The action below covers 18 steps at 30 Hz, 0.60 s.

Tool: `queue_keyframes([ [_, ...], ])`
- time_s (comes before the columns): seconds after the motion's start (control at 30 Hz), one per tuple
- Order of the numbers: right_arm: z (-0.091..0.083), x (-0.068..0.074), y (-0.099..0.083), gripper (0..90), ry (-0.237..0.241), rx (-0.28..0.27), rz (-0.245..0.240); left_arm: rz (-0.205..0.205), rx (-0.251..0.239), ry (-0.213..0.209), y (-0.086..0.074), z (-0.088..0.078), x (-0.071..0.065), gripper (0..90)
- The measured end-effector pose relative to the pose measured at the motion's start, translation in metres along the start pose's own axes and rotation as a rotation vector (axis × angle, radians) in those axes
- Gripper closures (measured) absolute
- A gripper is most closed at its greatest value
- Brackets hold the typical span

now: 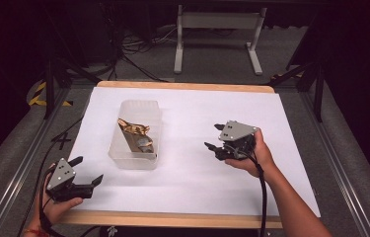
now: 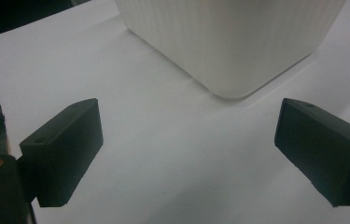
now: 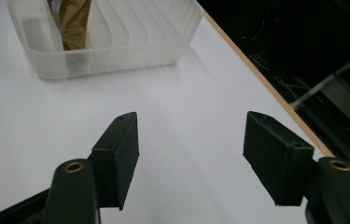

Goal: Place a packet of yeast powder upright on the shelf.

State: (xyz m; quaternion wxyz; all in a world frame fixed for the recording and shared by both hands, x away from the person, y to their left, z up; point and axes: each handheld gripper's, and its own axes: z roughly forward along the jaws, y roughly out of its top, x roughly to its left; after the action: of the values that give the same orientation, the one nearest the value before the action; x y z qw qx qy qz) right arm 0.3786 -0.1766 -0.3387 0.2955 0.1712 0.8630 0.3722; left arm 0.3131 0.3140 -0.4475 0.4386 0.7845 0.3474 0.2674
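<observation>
Your left tool [image 1: 88,173] sits at the near left corner of the counter [image 1: 271,148], held low in your left hand [image 1: 56,205]. Its jaws are spread wide with nothing between them, and they point toward the clear plastic bin [image 1: 135,133]. In the left gripper view the two black jaws frame bare white counter [image 2: 163,154], and the ribbed corner of the bin [image 2: 228,42] stands just beyond them, apart from both jaws.

Your right tool [image 1: 216,136] is out over the right half of the counter, gripped in your right hand [image 1: 254,155], with the grey plate on top and its cable running back along your forearm. Its jaws are also spread and empty, and they aim leftward at the bin from well apart. The right gripper view shows white counter [image 3: 186,93] between the jaws, with the bin [image 3: 116,46] farther off at the top left.

The bin stands on the left-centre of the counter, between your two tools and closer to the left one. Inside it lies a crumpled gold and brown wrapper [image 1: 134,129], with a darker piece just beneath it that is too small to make out. From the right gripper view the brown wrapper [image 3: 72,23] stands against the bin's ribbed inner wall.
</observation>
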Motion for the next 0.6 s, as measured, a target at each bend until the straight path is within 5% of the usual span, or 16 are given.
queue_keyframes([
  [0.6, -0.032, -0.011, -0.05, 21.8, -0.097, 0.054, 0.089, 0.004, 0.004, -0.007, 0.001, 0.002, -0.001, 8.8],
])
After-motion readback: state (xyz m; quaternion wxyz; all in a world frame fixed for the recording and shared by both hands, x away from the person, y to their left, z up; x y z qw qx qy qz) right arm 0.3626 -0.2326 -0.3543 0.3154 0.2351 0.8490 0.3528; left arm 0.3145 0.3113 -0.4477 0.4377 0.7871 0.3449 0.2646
